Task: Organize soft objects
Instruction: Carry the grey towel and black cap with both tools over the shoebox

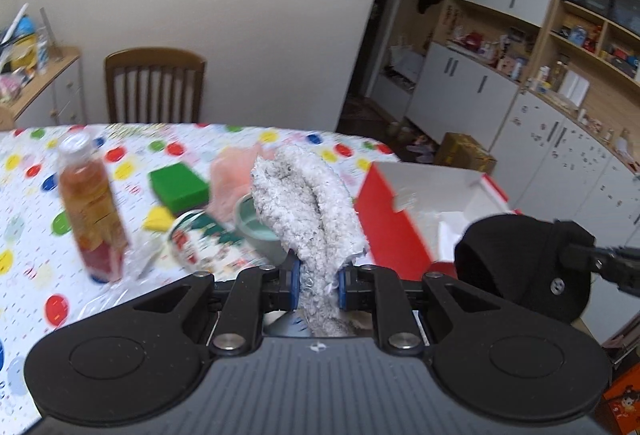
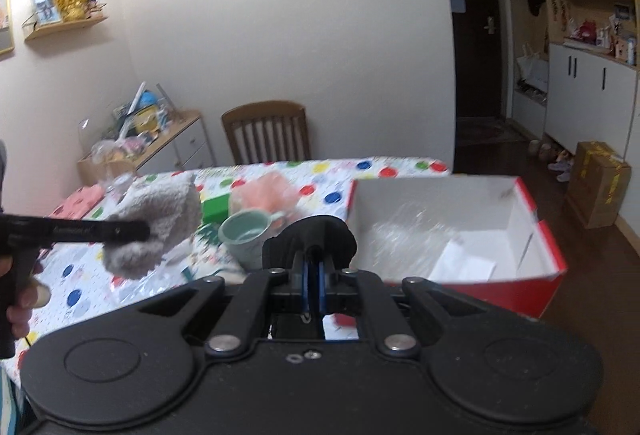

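Note:
My left gripper [image 1: 318,279] is shut on a fluffy grey-white cloth [image 1: 308,203] and holds it above the table; the cloth also shows in the right wrist view [image 2: 160,223]. My right gripper [image 2: 314,275] is shut on a black fabric piece [image 2: 312,235], held beside the red box; it shows in the left wrist view [image 1: 520,267] too. The red box [image 2: 472,287] with white inside stands open at the table's right end [image 1: 392,219]. A pink soft thing [image 2: 268,191] and a green sponge [image 1: 180,187] lie on the dotted tablecloth [image 1: 40,171].
A bottle of orange drink [image 1: 94,211], a pale green mug [image 2: 248,235] and a patterned cup [image 1: 192,239] stand on the table. A wooden chair [image 1: 156,87] is behind it. A cluttered sideboard [image 2: 152,139] stands at the left, cabinets [image 1: 520,75] at the right.

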A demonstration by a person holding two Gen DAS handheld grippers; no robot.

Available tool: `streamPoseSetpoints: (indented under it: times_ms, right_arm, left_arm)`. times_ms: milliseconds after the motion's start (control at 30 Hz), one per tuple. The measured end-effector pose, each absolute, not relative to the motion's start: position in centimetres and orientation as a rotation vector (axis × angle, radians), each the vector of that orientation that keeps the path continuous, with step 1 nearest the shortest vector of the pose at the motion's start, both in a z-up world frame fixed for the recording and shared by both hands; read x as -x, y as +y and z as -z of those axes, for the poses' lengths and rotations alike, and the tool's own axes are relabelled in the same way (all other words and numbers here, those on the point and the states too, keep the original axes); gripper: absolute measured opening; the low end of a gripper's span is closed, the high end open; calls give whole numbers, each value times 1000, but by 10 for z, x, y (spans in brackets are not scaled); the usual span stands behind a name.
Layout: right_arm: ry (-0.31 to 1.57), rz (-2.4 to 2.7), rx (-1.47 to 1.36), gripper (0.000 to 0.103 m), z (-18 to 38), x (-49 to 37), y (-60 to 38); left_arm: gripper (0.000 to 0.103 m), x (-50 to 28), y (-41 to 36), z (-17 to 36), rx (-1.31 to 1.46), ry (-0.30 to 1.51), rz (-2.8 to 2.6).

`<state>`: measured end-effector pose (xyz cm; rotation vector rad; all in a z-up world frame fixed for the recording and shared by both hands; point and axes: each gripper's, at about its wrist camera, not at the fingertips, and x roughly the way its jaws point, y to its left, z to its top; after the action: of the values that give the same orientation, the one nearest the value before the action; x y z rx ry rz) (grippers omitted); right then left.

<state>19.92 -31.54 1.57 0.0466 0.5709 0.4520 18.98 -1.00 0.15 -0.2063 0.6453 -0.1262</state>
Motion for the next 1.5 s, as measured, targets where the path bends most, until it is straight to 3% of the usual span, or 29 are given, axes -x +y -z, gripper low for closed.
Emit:
streamPoseSetpoints:
  times_ms: [667,1500]
  right_arm:
    - [515,-366,-62,4,-34,-301,-407]
    - [687,-357,-1,4,51,-411,-441]
  left_arm:
    - [17,-278,-141,-34,80,621,258]
    - [17,-401,-255,63,-40,879,255]
